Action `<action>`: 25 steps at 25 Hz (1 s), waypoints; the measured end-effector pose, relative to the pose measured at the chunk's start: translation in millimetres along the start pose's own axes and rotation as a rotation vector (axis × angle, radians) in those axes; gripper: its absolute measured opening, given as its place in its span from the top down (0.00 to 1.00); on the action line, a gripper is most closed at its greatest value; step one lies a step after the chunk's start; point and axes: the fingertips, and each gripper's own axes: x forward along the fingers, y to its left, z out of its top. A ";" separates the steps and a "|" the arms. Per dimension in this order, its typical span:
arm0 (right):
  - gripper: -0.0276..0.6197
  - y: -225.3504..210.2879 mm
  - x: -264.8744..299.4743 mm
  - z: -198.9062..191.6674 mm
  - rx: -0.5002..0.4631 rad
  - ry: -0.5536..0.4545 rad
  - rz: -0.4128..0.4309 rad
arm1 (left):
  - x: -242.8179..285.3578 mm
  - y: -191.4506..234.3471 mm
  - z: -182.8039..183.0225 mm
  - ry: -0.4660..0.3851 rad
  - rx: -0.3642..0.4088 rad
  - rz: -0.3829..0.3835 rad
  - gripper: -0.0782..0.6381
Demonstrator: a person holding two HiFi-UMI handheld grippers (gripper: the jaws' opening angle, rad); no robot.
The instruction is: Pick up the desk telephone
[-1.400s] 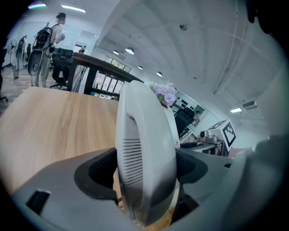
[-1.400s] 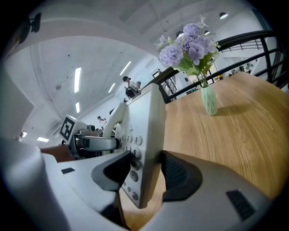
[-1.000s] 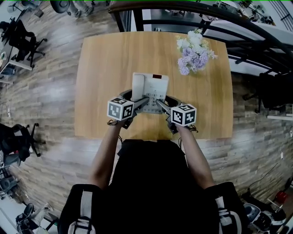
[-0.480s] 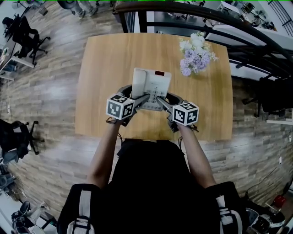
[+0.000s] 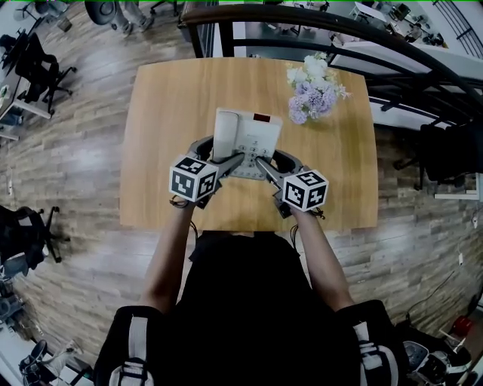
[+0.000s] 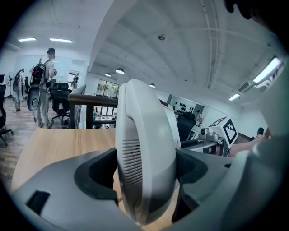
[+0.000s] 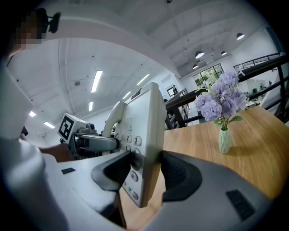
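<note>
The white desk telephone hangs a little above the wooden table, gripped from both sides. My left gripper is shut on its handset side; in the left gripper view the handset fills the gap between the dark pads of that gripper. My right gripper is shut on the keypad edge. In the right gripper view the number keys face left and the pads of that gripper press the telephone's thin body. The phone stands tilted up toward me.
A pale vase of purple and white flowers stands on the table's far right, also seen as the vase. A dark railing runs behind the table. Office chairs stand at the left. A person with a backpack stands far off.
Both grippers have risen together with the telephone between them, lifting it off the table. The grip on each side is unchanged.
</note>
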 end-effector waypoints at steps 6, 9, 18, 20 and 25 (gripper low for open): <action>0.61 2.3 -12.4 13.9 -0.026 -0.044 -0.016 | -2.2 -11.4 17.7 -0.036 0.055 -0.012 0.34; 0.61 2.8 -21.7 23.4 -0.030 -0.077 -0.029 | -2.6 -19.1 29.6 -0.062 0.073 -0.025 0.34; 0.61 7.0 -34.8 49.0 -0.055 -0.145 -0.028 | -8.2 -29.7 58.1 -0.117 0.101 -0.036 0.34; 0.61 8.6 -36.5 53.2 -0.060 -0.155 -0.020 | -10.5 -31.4 62.6 -0.126 0.109 -0.029 0.34; 0.61 11.5 -35.7 58.4 -0.076 -0.164 -0.007 | -14.7 -31.5 67.7 -0.136 0.134 -0.013 0.34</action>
